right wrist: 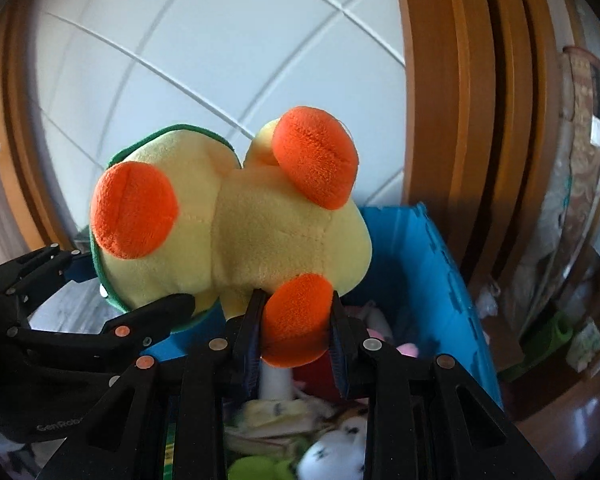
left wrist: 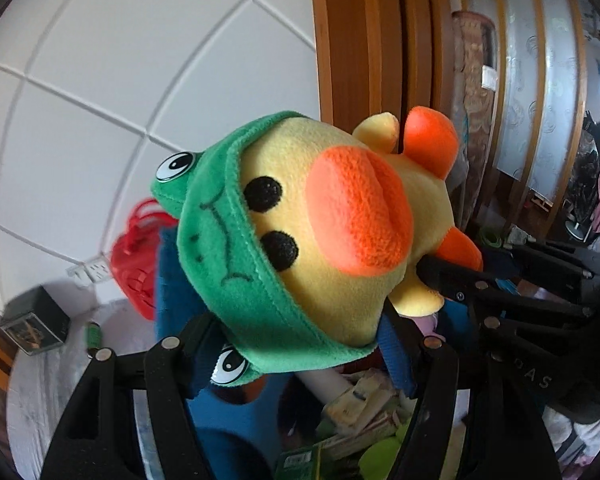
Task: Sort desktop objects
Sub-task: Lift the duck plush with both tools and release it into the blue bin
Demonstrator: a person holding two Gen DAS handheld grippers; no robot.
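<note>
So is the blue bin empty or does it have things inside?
Not empty. The blue bin holds soft toys and packets under the duck.

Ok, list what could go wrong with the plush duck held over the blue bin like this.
1. The right gripper pinches only one orange foot of the plush duck; the soft foot could slip free.
2. The left gripper holds the head by the green frog hood, which might slide on the head.
3. The blue bin below already holds toys, so the duck may land on the pile and roll out.
</note>
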